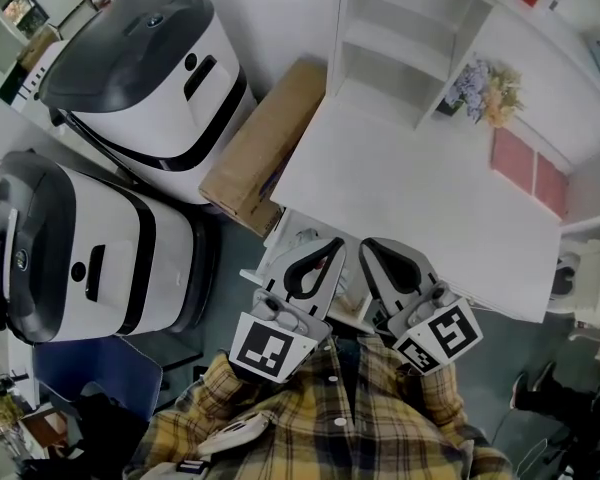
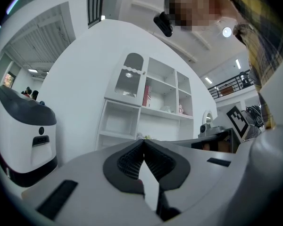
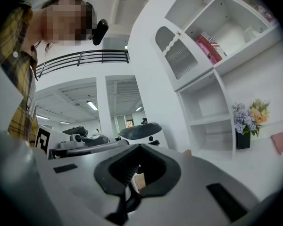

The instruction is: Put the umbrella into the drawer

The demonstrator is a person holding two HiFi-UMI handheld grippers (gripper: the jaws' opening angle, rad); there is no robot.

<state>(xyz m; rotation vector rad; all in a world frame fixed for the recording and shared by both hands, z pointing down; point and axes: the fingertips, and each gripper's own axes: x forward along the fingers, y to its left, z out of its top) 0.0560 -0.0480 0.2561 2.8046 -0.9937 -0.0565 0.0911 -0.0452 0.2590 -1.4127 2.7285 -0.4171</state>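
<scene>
Left gripper (image 1: 332,248) and right gripper (image 1: 370,246), ribbed black pads pressed together and empty, sit at six o'clock of the smooth white desk (image 1: 410,198).

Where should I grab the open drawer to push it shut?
Take the drawer by its front rim, the thin edge nearest the person, coming down from above. It looks pulled out from under the white desk, so that rim is the exposed part. Both the left gripper and right gripper show shut jaws; open one first.
</scene>
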